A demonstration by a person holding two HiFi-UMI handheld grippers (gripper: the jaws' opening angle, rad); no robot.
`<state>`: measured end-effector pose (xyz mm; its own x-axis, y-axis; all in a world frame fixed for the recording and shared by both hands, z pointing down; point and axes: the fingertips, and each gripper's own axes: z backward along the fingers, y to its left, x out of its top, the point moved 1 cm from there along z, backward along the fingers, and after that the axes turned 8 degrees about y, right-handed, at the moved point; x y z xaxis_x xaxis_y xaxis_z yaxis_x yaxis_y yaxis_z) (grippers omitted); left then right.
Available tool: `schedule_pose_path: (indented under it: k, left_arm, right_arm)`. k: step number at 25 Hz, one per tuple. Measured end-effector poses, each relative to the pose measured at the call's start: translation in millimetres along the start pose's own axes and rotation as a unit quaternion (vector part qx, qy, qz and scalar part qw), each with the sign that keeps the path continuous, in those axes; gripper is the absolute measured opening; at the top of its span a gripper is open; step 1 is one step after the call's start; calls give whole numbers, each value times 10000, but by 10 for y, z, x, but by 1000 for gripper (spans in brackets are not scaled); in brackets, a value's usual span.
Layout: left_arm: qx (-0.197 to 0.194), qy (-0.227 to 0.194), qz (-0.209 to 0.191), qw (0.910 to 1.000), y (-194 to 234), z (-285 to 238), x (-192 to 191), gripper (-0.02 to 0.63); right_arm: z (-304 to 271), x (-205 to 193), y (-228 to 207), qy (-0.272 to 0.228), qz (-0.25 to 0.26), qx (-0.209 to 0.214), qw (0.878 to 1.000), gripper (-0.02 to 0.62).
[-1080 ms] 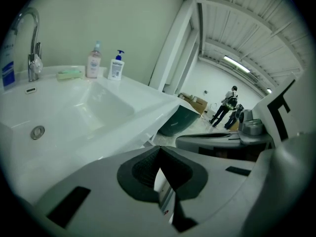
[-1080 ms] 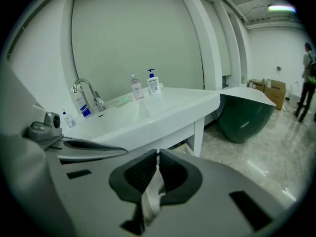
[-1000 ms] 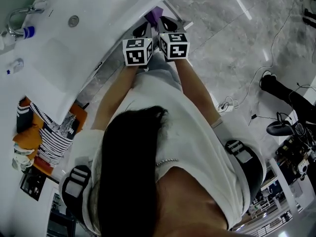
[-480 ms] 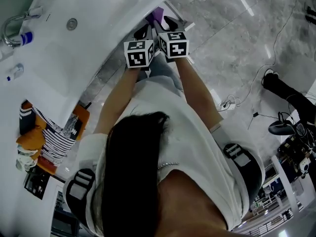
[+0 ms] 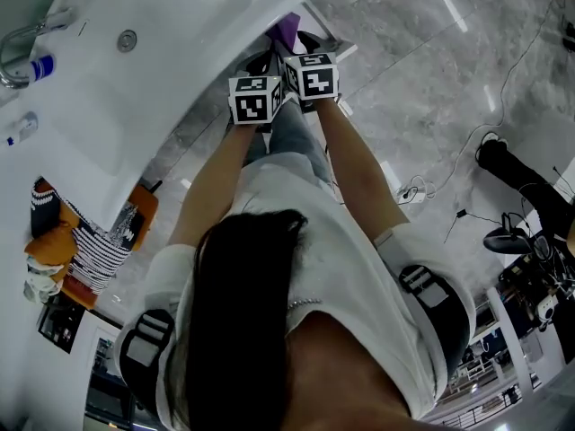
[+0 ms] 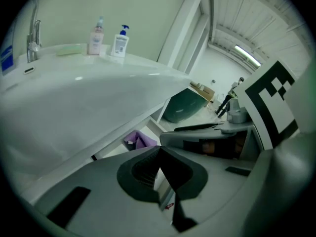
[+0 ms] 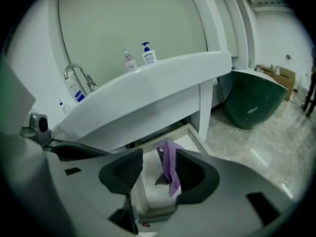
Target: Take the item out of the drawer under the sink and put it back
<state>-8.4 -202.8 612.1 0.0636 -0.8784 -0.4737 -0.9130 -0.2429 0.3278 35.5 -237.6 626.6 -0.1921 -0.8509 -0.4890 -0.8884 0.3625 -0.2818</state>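
The white sink (image 5: 135, 97) fills the far left, its tap (image 5: 16, 52) at the left edge. Just right of its rim, the left gripper (image 6: 159, 153) has its jaws together with nothing between them. Close beside it on the right, the right gripper (image 7: 159, 158) is over the open drawer (image 7: 196, 133) under the sink. Its jaws are opening, and the purple item (image 7: 171, 169) shows between them, in the drawer, with the pads not pressing on it.
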Motion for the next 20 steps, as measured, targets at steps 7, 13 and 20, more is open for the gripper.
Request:
schedule_pose_path:
  k: [7, 13, 20]
  left_arm:
    - [300, 127, 566, 9979, 320, -230, -127, 5]
    - [435, 70, 920, 9948, 432, -376, -191, 5]
    - [544, 135, 825, 9950, 472, -563, -231, 5]
  right_arm:
    - [-297, -96, -48, 180, -120, 81, 9997, 209]
    - [-544, -146, -175, 307, -147, 111, 9994, 209]
    - [-881, -229, -255, 458, -194, 150, 9986, 216]
